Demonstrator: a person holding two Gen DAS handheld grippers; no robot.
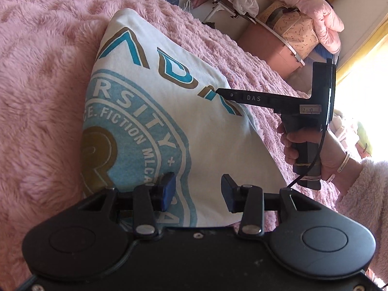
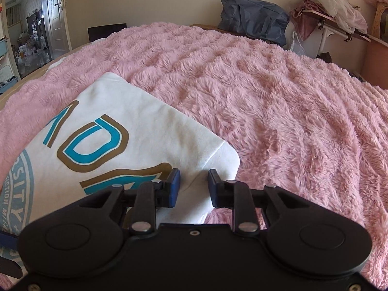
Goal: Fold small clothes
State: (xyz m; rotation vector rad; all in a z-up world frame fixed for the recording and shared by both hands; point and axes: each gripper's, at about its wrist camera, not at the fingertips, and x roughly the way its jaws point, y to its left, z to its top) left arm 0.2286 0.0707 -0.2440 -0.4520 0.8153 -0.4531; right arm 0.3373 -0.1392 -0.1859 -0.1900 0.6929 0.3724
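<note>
pink fuzzy blanket (image 2: 278,92) spread wide | white t-shirt (image 1: 150,111) folded flat on it, blue-gold print partly cut off | left gripper (image 1: 198,190) fingers apart over shirt | right gripper (image 2: 193,186) fingers apart at shirt corner

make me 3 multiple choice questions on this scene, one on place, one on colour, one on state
1. Where does the shirt lie?
A. on the blanket
B. on a chair
C. in a basket

2. What colour is the blanket?
A. green
B. pink
C. grey

3. How does the left hand-held gripper stand?
A. shut on the shirt
B. shut on the blanket
C. open, holding nothing

Key: 1 A, the folded white shirt rests flat on the fluffy blanket. 2 B, the pile is pink in both views. 3 C, its blue pads are apart with shirt showing in the gap; the right hand-held gripper is open too.
</note>
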